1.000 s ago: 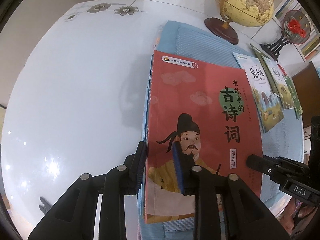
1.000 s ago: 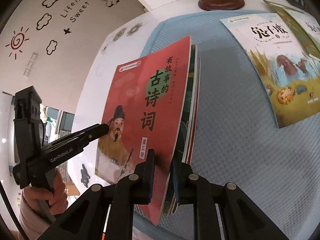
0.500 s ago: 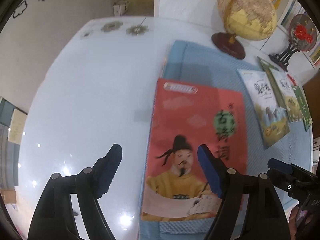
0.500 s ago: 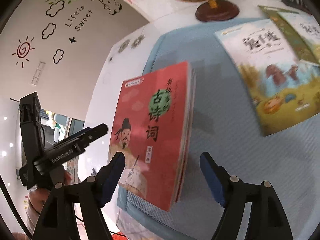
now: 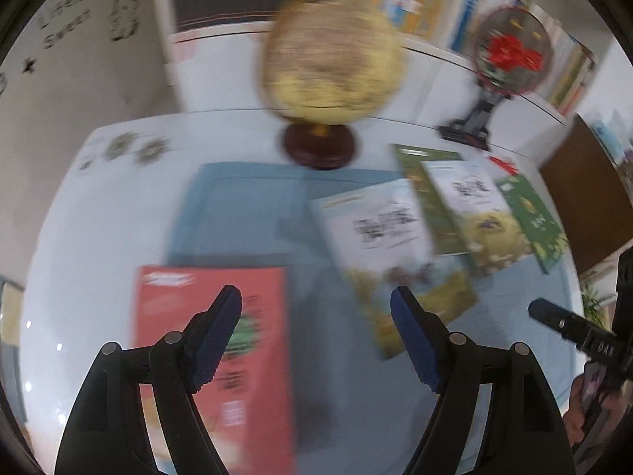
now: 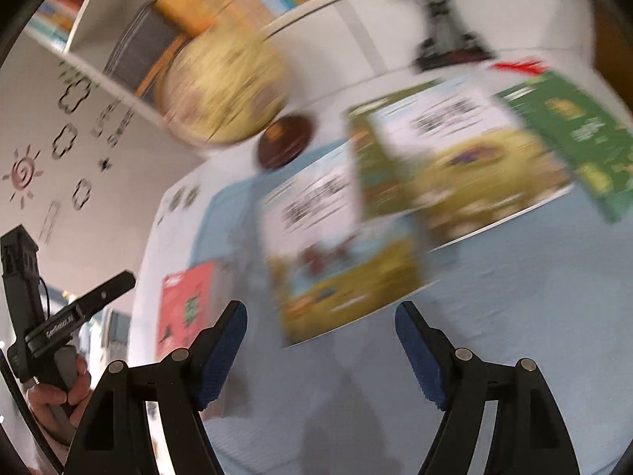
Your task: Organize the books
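Both claws, the left gripper (image 5: 315, 308) and right gripper (image 6: 320, 324), hung released and empty.
The red book (image 5: 213, 340) lay at lower left on the blue mat (image 5: 245, 213); 4 loose books (image 5: 395, 253) overlapped at centre right. Best to take the nearest one by its edge, squarely.
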